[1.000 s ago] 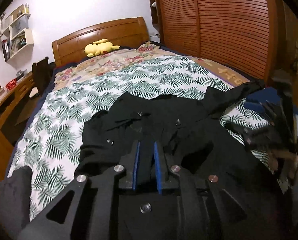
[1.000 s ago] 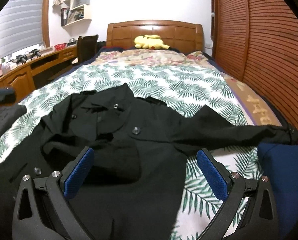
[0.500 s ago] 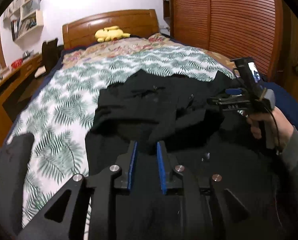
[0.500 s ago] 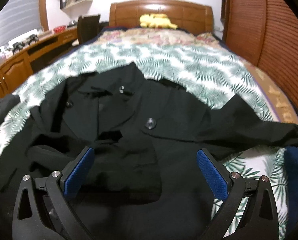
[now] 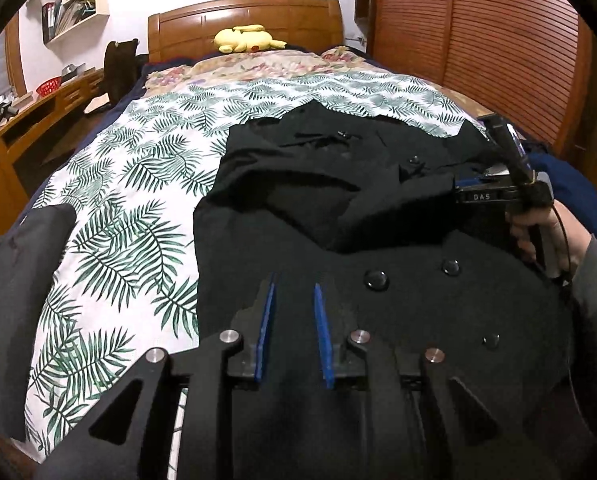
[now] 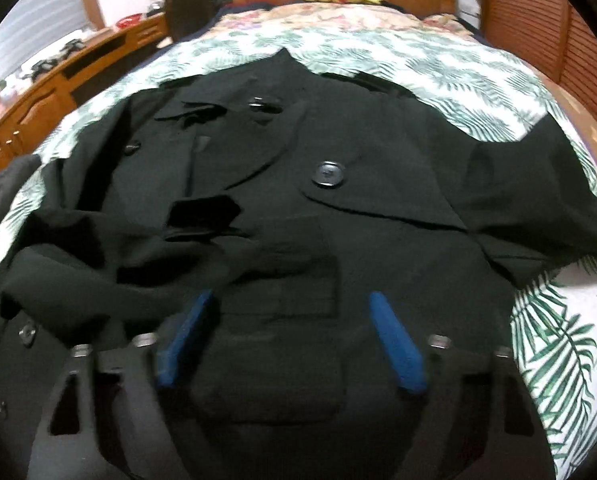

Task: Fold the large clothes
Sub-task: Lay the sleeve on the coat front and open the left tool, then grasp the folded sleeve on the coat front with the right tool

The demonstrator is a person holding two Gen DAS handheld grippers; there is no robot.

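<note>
A large black button-front coat (image 5: 338,208) lies spread on the bed, its left sleeve folded across the chest; it fills the right wrist view (image 6: 298,200). My left gripper (image 5: 294,292) hovers over the coat's lower front, its blue pads a narrow gap apart with nothing visibly between them. My right gripper (image 6: 290,304) is low over the coat's chest pocket, jaws partly closed and empty. It also shows in the left wrist view (image 5: 494,188) at the coat's right side, held by a hand.
The bed has a palm-leaf cover (image 5: 138,184) and a wooden headboard (image 5: 242,20) with a yellow plush toy (image 5: 246,38). A dark folded garment (image 5: 14,280) lies at the bed's left edge. A wooden desk (image 5: 26,120) stands left, a slatted wardrobe (image 5: 478,40) right.
Both grippers moved forward and lower over the coat. The right gripper's jaws narrowed from wide open. The left gripper's pads opened slightly.
</note>
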